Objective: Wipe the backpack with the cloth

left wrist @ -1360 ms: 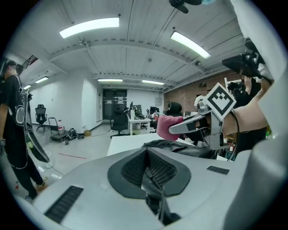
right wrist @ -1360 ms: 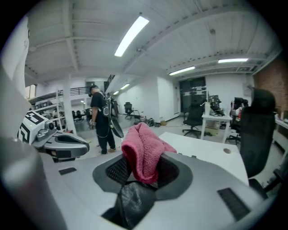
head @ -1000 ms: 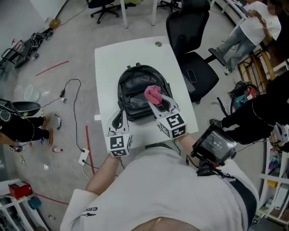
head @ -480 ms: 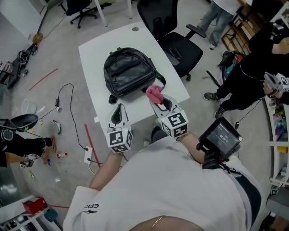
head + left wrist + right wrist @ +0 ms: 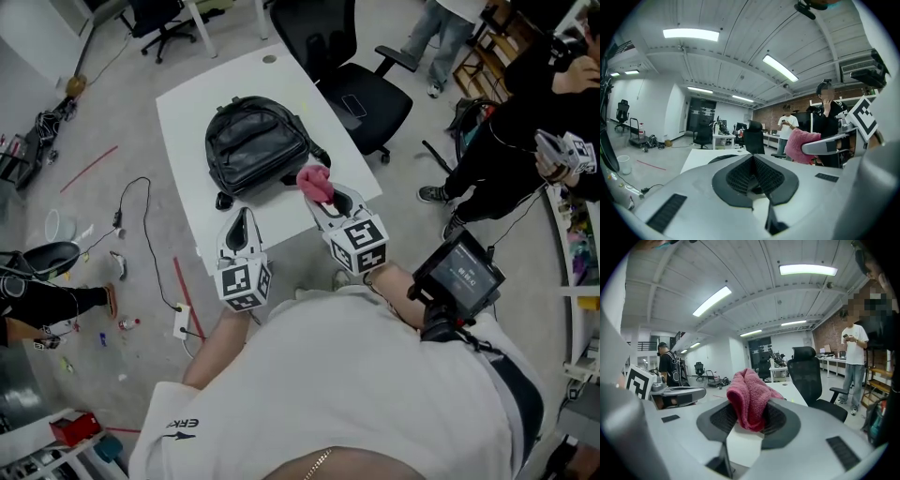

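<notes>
A black backpack (image 5: pixel 255 147) lies flat on the white table (image 5: pixel 187 103) in the head view. My right gripper (image 5: pixel 325 198) is shut on a pink cloth (image 5: pixel 316 183), held above the table's near right edge, just right of the backpack's near end. In the right gripper view the pink cloth (image 5: pixel 749 398) bulges up from between the closed jaws. My left gripper (image 5: pixel 241 223) is shut and empty, at the table's near edge, below the backpack. The left gripper view points level across the room and shows the pink cloth (image 5: pixel 800 144) at the right.
A black office chair (image 5: pixel 354 80) stands right of the table. People stand at the right (image 5: pixel 511 131). A cable (image 5: pixel 150 202) and red tape strips (image 5: pixel 184 291) lie on the floor at the left. More chairs (image 5: pixel 164 14) stand at the far end.
Both grippers have drawn back from the backpack toward the table's near edge. The right one, which held the cloth on the backpack, now holds it off to the pack's right.
</notes>
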Demonstrator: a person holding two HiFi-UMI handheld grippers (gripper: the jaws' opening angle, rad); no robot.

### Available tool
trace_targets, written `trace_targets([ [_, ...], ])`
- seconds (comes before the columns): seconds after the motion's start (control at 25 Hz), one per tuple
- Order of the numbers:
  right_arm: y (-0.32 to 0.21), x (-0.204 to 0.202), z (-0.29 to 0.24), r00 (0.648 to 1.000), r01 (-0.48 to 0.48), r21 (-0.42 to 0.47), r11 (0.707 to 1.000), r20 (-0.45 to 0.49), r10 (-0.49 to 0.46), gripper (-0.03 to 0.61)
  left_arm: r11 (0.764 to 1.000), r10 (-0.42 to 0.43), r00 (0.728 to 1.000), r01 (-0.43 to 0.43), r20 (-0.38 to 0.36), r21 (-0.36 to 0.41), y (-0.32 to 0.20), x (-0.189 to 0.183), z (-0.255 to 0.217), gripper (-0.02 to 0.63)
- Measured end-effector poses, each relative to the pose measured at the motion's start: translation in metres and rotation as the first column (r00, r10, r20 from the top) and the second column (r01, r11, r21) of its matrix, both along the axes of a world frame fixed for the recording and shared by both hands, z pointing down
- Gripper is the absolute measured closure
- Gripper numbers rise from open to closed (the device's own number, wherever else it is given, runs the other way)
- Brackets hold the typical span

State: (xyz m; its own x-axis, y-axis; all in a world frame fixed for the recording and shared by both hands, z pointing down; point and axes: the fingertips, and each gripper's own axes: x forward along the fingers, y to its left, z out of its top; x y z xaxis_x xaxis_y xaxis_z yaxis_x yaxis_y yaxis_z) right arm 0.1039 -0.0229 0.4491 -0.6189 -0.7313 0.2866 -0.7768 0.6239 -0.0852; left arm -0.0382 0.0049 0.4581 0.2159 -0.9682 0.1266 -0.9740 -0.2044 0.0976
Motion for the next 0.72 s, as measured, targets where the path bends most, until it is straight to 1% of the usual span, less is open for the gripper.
trace_targets([
  [0.28,-0.002,0.011,-0.008,1.000,0.012,0.028,1.000,0.016,-0.013,0.448,1.000,-0.004,1.000,0.004,0.002,0.013,-0.006,0.017,-0.001,0.611],
  [0.72,-0.001,0.032,-0.007,1.000,0.006,0.020,1.000,0.024,-0.007,0.448,1.000,0.016,1.000,-0.016,0.009,-0.005,-0.008,0.044,0.001,0.611],
])
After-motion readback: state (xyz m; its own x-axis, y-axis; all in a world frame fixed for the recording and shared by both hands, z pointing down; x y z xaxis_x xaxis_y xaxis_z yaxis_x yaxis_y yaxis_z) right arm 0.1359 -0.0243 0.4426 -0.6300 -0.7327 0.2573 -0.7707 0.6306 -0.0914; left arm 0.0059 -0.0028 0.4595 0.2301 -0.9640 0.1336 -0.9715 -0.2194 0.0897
